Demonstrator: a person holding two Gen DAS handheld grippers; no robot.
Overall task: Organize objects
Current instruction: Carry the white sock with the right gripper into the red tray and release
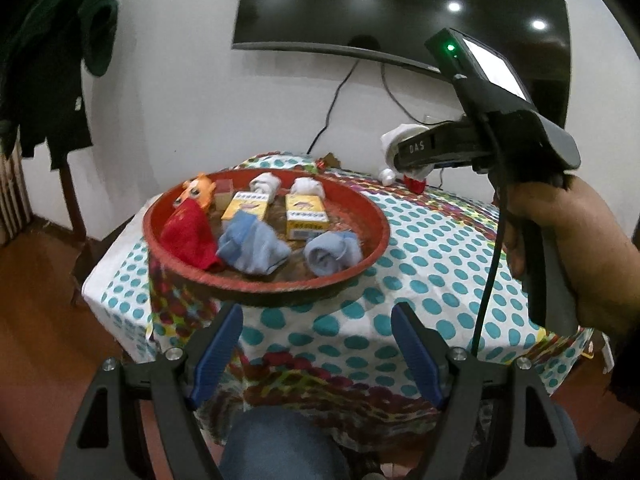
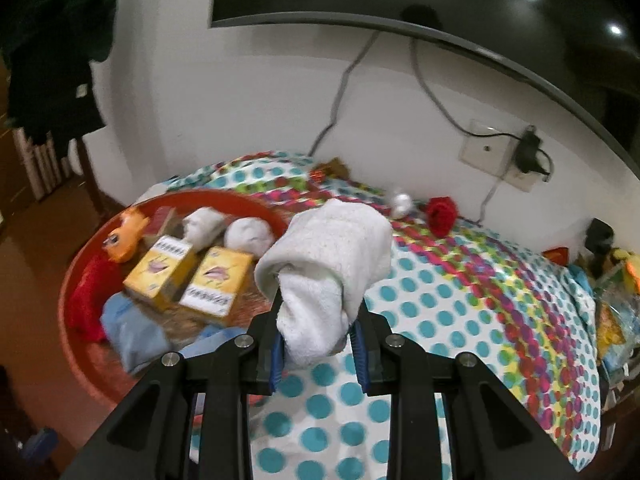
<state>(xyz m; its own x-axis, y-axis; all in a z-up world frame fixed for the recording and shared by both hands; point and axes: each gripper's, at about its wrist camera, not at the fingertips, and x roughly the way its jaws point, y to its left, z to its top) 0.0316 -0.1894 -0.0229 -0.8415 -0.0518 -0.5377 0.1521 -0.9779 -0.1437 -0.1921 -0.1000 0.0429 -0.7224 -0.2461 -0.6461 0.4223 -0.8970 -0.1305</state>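
Note:
A round red tray [image 1: 372,254] on the dotted tablecloth holds two yellow boxes [image 1: 306,216], two blue sock rolls [image 1: 334,254], two white sock rolls [image 1: 308,187], a red cloth [image 1: 188,236] and an orange toy [image 1: 198,194]. My left gripper [image 1: 316,344] is open and empty, low in front of the tray. My right gripper [image 2: 318,344] is shut on a rolled white towel [image 2: 332,268], held above the table right of the tray [image 2: 70,280]. It also shows in the left wrist view [image 1: 404,148].
A red rolled cloth [image 2: 440,214] and a small white ball [image 2: 400,204] lie at the table's back by the wall. Clutter sits at the table's right edge [image 2: 612,292]. A TV [image 1: 400,8] hangs on the wall, with cables below it.

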